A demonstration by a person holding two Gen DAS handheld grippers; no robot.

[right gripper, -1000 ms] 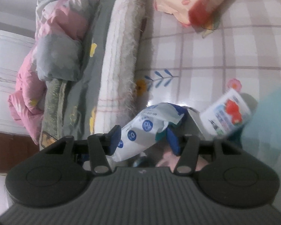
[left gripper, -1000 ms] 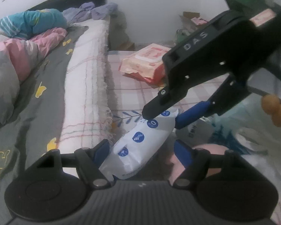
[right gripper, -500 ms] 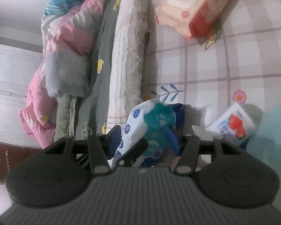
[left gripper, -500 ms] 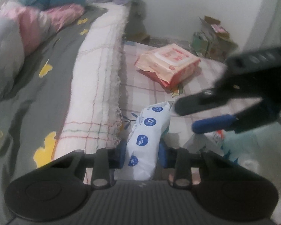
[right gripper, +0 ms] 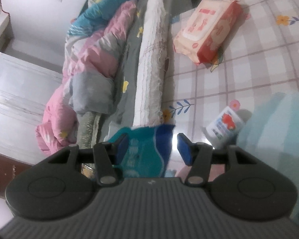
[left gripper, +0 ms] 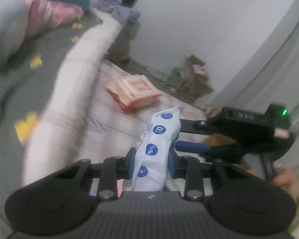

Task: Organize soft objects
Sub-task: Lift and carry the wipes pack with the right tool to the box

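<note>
Checked pink-and-white cloth [right gripper: 259, 63] covers the surface beside a grey-sheeted bed [right gripper: 129, 63]; left tool [left gripper: 151, 162] grips a white packet [left gripper: 155, 149].

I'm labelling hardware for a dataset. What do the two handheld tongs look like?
Both are black plastic with blue pads on the fingers, ribbed grey housing and round silver pivot screws. The right tongs, seen from the left wrist view, bear white "DAS" lettering and a green light.
</note>
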